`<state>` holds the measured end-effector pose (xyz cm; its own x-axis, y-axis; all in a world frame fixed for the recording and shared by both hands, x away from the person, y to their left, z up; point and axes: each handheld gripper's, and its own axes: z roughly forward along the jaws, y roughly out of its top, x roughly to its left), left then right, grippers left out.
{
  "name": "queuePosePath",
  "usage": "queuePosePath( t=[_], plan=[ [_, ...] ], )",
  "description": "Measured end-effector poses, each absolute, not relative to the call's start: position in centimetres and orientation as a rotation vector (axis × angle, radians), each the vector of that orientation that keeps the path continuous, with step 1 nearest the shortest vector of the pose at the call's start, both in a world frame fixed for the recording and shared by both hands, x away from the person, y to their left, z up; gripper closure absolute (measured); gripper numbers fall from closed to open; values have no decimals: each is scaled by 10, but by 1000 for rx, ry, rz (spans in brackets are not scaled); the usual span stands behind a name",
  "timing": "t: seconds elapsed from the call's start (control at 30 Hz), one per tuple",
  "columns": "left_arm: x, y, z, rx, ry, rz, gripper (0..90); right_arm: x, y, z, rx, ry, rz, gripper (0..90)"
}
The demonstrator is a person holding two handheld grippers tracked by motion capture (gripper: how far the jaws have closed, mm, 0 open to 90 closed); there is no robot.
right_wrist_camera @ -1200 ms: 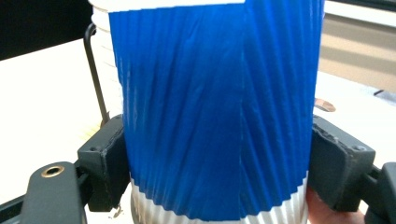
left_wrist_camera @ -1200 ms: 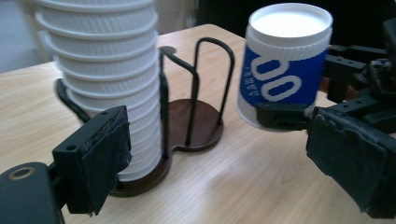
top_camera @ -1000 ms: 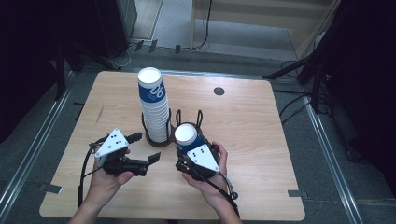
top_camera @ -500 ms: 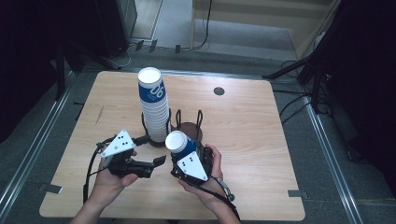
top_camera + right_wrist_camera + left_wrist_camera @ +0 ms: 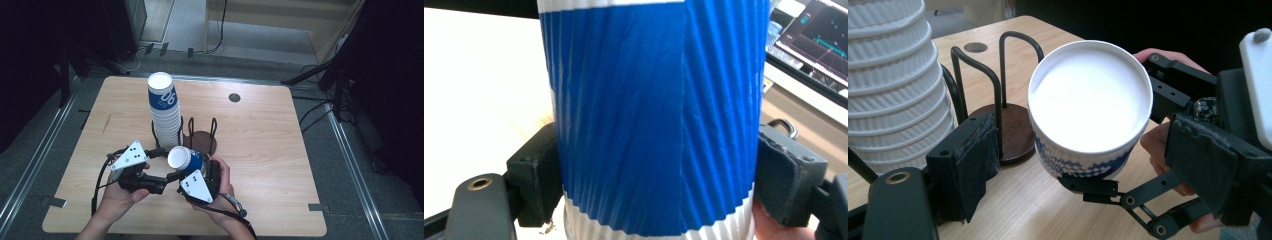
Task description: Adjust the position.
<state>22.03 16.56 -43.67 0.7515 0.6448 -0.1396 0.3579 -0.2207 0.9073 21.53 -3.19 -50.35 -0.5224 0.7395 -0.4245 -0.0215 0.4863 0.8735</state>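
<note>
Ribbed blue paper sat clamped in the right claw (image 5: 186, 167): the cup (image 5: 183, 159), tipped on its side above the table (image 5: 280, 150), at six o'clock from the stack (image 5: 165, 110). It looked light and crushable, best held mid-wall. The left claw (image 5: 162, 184) gaped beside it.

Ribbed paper cup (image 5: 654, 120) — matt blue; pale wood table (image 5: 260, 135); black wire holder (image 5: 202, 132).

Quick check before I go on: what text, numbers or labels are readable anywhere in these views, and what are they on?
"06", large white digits on the blue band of the top cup of the cup stack.
Held cup in the right gripper: blue ribbing, no print legible.
Monitor: screen content too blurred to read.
</note>
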Motion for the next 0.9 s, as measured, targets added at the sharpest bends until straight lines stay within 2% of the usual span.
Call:
queuePosePath(
  t=[0.8, 0.9],
  plan=[
    [219, 159, -438, 1861, 749, 269, 156, 205, -23, -504, 461, 1885, 1121, 184],
    [219, 158, -438, 1868, 750, 275, 204, 204, -22, -504, 455, 1880, 1119, 183]
  ],
)
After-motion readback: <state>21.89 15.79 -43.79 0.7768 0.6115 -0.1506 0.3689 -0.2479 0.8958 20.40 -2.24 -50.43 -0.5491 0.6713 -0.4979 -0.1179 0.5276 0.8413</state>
